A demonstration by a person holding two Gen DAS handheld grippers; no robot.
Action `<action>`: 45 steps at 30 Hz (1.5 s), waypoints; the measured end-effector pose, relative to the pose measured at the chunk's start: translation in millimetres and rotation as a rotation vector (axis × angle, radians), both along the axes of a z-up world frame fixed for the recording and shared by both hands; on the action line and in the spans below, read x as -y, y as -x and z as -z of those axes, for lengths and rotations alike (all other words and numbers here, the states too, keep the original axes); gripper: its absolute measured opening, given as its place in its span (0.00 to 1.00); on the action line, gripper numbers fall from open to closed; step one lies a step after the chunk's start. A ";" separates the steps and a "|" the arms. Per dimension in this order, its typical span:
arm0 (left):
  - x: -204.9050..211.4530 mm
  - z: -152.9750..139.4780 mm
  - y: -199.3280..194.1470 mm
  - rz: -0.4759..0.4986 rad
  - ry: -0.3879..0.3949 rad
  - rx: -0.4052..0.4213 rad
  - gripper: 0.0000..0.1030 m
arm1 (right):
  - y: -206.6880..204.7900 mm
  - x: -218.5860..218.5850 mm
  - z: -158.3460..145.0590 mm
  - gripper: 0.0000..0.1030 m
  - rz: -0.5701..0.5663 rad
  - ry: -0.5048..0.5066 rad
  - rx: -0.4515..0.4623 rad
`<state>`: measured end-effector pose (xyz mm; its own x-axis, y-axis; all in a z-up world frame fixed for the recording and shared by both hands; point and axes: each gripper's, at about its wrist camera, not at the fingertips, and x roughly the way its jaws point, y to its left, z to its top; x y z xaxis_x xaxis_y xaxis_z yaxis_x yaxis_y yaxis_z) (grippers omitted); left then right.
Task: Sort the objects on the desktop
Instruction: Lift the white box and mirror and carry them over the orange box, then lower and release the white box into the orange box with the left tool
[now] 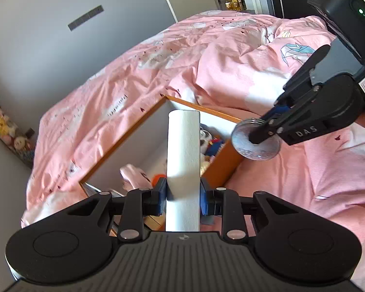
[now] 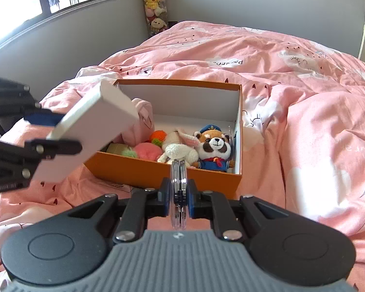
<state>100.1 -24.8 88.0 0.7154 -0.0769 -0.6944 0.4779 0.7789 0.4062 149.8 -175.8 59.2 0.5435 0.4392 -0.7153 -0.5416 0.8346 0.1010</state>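
Both grippers are loaded right now. The left gripper (image 1: 183, 198) is clamped on a white box (image 1: 183, 168), pads squeezing its two flat sides, and in the right wrist view that box hangs tilted over the near-left corner of the orange bin (image 2: 163, 175). The right gripper (image 2: 180, 196) is pinched on a clear disc (image 2: 179, 189), held edge-on, just short of the bin's near wall.

The bin sits on the pink duvet (image 2: 292, 97) and is already fairly full: raccoon plush (image 2: 214, 149), bunny (image 2: 180, 147), a pink pouch (image 2: 143, 119) and some yarn bits.

My take on doing this drop well: go one at a time. The white box is bulky, so I'd lower it into the far part of the bin, where the floor still shows bare, before letting go, not release from up high onto the plushies. The disc looks slippery and thin, so bring it over the near wall and set it down low, maybe along the right wall where there's a slim gap.
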 end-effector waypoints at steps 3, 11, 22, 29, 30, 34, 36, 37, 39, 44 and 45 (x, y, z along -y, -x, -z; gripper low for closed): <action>1.9 -5.4 -18.5 0.013 -0.046 0.026 0.30 | -7.1 5.4 2.5 0.15 0.018 0.021 -0.006; 11.7 10.0 -54.5 0.103 -0.166 0.060 0.30 | -34.2 22.9 -3.2 0.15 0.081 0.072 0.030; 13.1 50.1 -101.9 0.231 -0.340 0.063 0.30 | -76.6 24.1 5.4 0.15 0.120 0.075 0.004; 13.8 73.2 -124.8 0.314 -0.404 0.046 0.30 | -90.0 30.7 5.3 0.15 0.143 0.053 0.014; 15.1 77.1 -126.0 0.332 -0.425 0.057 0.30 | -91.0 33.2 2.6 0.15 0.150 0.047 0.025; 22.9 95.0 -138.5 0.375 -0.475 0.089 0.30 | -101.4 41.6 -3.9 0.15 0.179 0.037 0.043; 28.1 106.7 -145.0 0.401 -0.498 0.102 0.30 | -108.2 44.4 -0.6 0.15 0.195 0.043 0.037; 31.1 113.6 -148.7 0.413 -0.509 0.103 0.30 | -111.2 45.4 1.8 0.15 0.201 0.043 0.031; 36.4 125.8 -157.0 0.422 -0.517 0.085 0.30 | -116.1 47.0 6.5 0.15 0.208 0.044 0.024; 42.9 154.0 -179.8 0.422 -0.558 0.052 0.30 | -124.0 49.0 16.2 0.15 0.207 0.043 0.017; 43.5 158.6 -184.0 0.424 -0.565 0.046 0.30 | -125.4 49.5 17.7 0.15 0.206 0.038 0.013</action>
<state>284.1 -68.2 -70.6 0.7333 0.0072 -0.6799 0.6661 0.1934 0.7204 275.2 -225.3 41.5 0.6280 0.2903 -0.7220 -0.3599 0.9310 0.0613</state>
